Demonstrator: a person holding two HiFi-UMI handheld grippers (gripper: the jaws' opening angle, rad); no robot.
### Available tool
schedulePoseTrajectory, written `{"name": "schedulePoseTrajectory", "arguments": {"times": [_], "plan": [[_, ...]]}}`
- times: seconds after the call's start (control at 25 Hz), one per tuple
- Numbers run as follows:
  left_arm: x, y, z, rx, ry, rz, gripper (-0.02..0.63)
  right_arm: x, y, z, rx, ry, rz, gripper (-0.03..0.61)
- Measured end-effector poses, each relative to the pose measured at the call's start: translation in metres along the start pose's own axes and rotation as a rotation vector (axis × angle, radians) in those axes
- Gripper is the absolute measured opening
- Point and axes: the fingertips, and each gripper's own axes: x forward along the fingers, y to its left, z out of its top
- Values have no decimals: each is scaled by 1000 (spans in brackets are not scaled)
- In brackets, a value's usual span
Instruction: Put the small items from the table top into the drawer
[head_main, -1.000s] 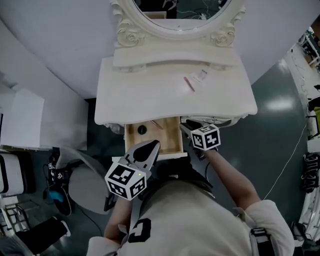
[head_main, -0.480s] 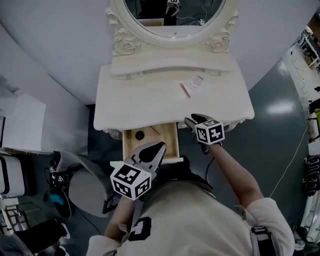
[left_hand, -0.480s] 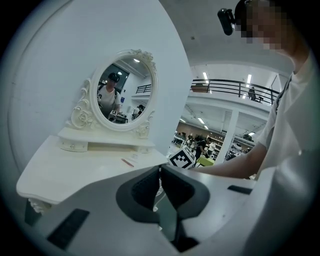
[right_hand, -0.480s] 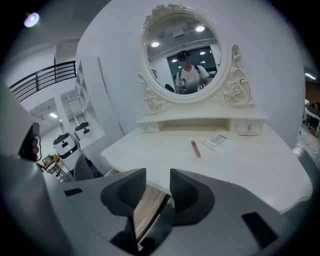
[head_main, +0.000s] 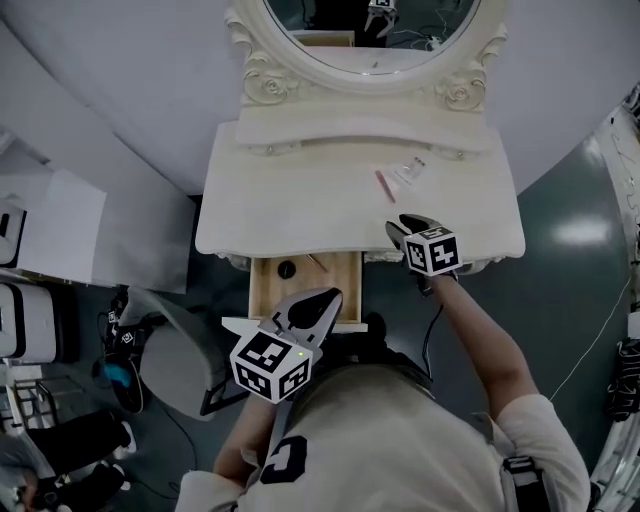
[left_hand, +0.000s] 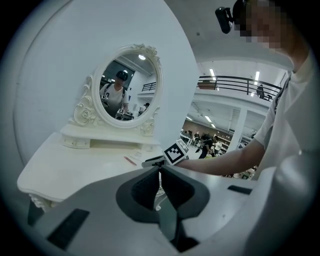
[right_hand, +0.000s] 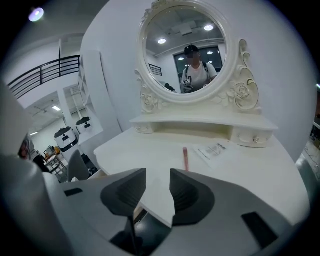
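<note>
Two items left on the table (head_main: 290, 200), two apparently in the drawer (head_main: 340, 285).
Head view: pink stick (head_main: 384, 186) and packet (head_main: 410, 168) lie on the table; the open drawer holds a dark disc (head_main: 287, 269) and thin rod (head_main: 318, 262), both hard to identify. Left gripper view: left tongs (left_hand: 160, 172) closed, empty. Right gripper view: right tongs (right_hand: 157, 187) wide apart, empty, at the table's front edge.

An ornate oval mirror (head_main: 365, 30) stands against a pale curved wall (head_main: 120, 90). Right of the mirror the dark floor (head_main: 560, 200) reflects a light. Left of it, nearer, stands a grey seat (head_main: 170, 365).
</note>
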Motion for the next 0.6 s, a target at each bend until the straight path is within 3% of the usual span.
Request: {"name": "schedulePoseTrajectory", "arguments": {"times": [0.6], "plan": [[31,11,4,-58,21,190,66,76,-73,24,-33,63,18,161]]}}
